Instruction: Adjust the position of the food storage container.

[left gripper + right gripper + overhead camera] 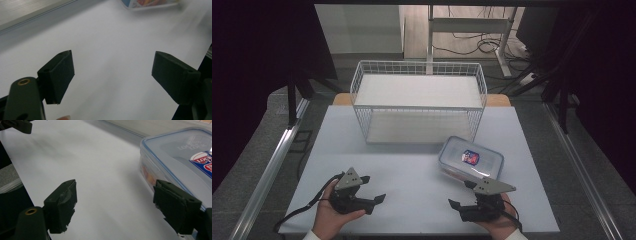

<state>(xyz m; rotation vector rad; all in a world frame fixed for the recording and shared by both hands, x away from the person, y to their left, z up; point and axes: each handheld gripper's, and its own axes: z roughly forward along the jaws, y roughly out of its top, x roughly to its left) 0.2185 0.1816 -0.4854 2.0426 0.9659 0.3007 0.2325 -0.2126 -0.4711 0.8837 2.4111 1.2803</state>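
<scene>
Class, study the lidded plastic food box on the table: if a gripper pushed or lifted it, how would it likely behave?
The plastic box looks rigid, so it probably keeps its shape when squeezed. It lies low and flat on the table, so a push would likely slide it, not tip it. Its smooth lid may be slippery; the coloured contents seen through its side add unknown weight.

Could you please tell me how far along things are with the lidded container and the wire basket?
Nothing looks done yet: the lidded container sits closed on the table, outside the wire basket. Nothing is in hand; the left hand-held gripper and right hand-held gripper are both open over bare tabletop. Any grasping or moving appears left to do.
</scene>
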